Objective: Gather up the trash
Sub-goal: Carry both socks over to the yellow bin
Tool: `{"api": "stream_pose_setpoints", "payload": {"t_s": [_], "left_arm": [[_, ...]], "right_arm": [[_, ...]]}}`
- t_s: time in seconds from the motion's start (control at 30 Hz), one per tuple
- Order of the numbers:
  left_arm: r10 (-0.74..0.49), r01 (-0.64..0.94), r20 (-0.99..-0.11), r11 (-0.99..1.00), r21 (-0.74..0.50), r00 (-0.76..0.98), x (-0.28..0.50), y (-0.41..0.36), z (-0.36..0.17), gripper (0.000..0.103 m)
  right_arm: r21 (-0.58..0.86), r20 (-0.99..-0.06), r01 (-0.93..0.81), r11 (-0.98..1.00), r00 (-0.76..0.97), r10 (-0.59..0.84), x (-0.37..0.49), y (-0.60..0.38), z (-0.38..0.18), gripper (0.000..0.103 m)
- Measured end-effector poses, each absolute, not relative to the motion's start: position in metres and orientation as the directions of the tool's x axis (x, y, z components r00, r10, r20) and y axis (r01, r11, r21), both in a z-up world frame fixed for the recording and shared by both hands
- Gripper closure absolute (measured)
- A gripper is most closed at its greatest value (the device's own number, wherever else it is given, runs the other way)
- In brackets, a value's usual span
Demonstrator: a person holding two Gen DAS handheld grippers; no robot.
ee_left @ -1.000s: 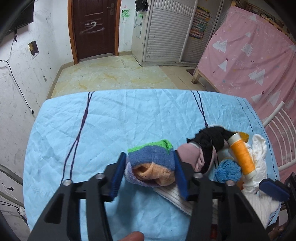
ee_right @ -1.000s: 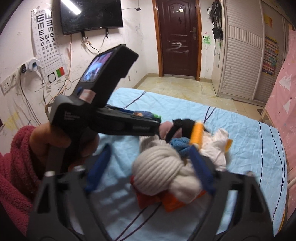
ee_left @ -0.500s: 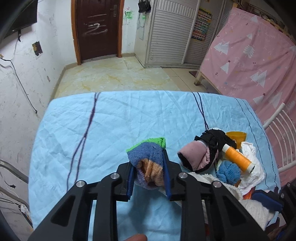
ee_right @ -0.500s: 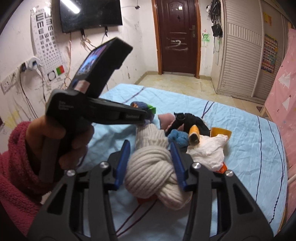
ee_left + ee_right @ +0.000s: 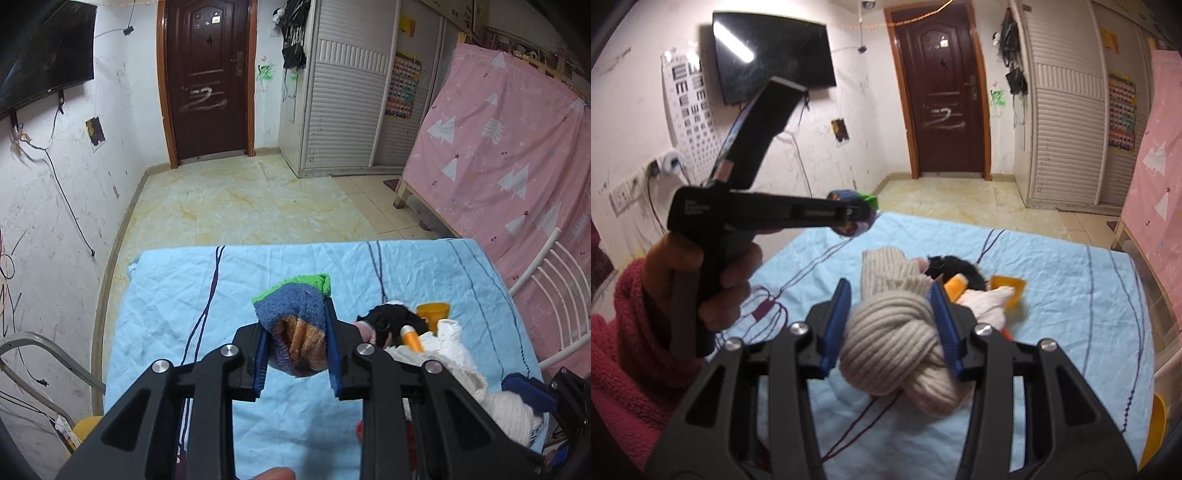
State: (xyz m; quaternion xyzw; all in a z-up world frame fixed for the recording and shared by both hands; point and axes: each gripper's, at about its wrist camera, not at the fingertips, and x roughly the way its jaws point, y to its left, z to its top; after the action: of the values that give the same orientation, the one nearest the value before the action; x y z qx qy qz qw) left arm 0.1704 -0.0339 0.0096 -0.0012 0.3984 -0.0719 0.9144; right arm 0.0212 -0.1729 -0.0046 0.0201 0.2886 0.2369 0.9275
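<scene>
Gripping left hand, fist upright

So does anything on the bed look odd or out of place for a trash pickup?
Yes: both claws hold balled socks, not rubbish. The left claw grips a blue-green sock ball, the right claw a cream knotted sock. The remaining pile looks mostly clothing too.

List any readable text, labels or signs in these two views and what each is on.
"E" rows, turned various ways: eye chart on the wall, top rows only.
White print on the left gripper body: too blurred to read.
Colourful grid poster on the wardrobe: too small.
White scrawl on the door: no legible word.
</scene>
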Motion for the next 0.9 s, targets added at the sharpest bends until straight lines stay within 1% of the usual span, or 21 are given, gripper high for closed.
{"api": "stream_pose_setpoints", "payload": {"t_s": [0.37,0.57,0.9], "left_arm": [[-0.164,0.217,-0.702,0.976,-0.013,0.693,0.15,-0.102,0.035,0.085],[-0.192,0.277,-0.705,0.961,0.008,0.683,0.141,-0.15,0.039,0.085],[-0.25,0.381,-0.713,0.924,0.026,0.655,0.124,-0.227,0.037,0.085]], "right_arm": [[0.224,-0.447,-0.308,0.925,0.811,0.378,-0.004,-0.253,0.007,0.06],[0.255,-0.424,-0.239,0.937,0.843,0.33,-0.015,-0.299,0.005,0.06],[0.285,-0.41,-0.11,0.952,0.884,0.225,-0.039,-0.365,-0.005,0.06]]}}
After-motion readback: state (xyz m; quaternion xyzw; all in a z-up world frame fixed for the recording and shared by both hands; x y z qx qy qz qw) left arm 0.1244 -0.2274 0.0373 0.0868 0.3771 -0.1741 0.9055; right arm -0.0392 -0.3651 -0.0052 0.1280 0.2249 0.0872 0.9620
